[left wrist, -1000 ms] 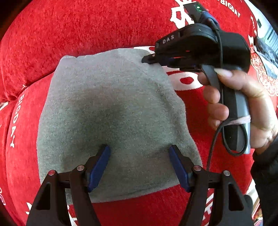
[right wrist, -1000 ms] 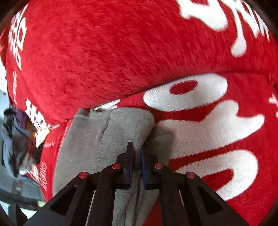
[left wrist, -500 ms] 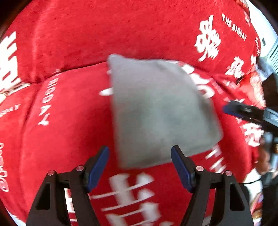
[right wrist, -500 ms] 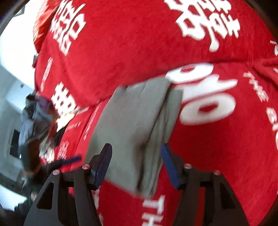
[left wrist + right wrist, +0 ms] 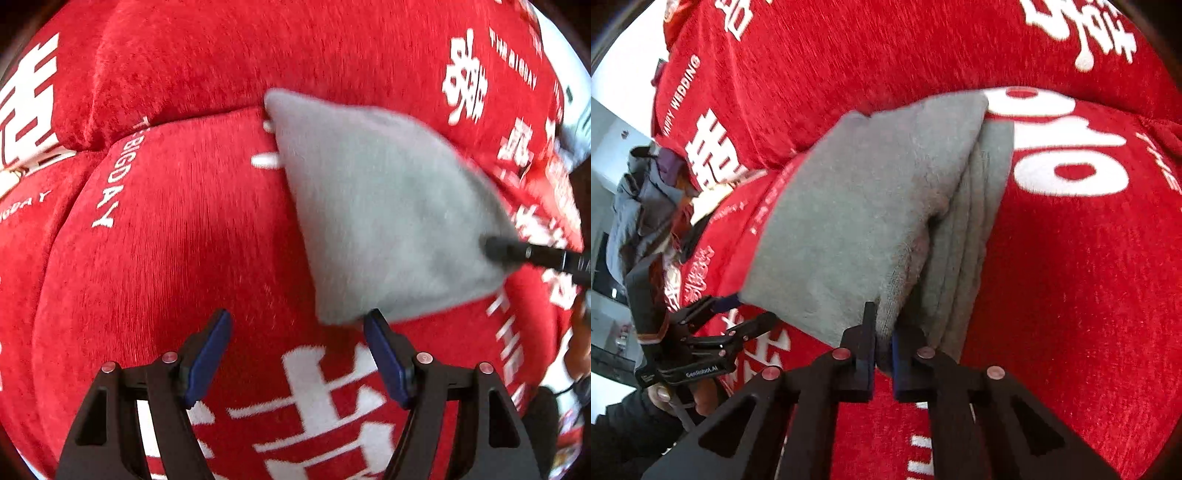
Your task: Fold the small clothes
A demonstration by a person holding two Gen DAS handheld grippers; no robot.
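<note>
Our right gripper [image 5: 882,343] is closed on the near edge of the folded grey cloth [image 5: 871,206], which lies on the red sofa [image 5: 1071,295], long axis pointing away. Our left gripper [image 5: 297,354] is wide open, empty, cloth ahead-right.

Folded cloth [image 5: 864,206] lay on the sofa seat [image 5: 177,229], back cushion [image 5: 229,55] behind it, right gripper [image 5: 882,350] at its near edge, left gripper [image 5: 297,354] just before it, pile of clothes [image 5: 646,206] far left.
</note>
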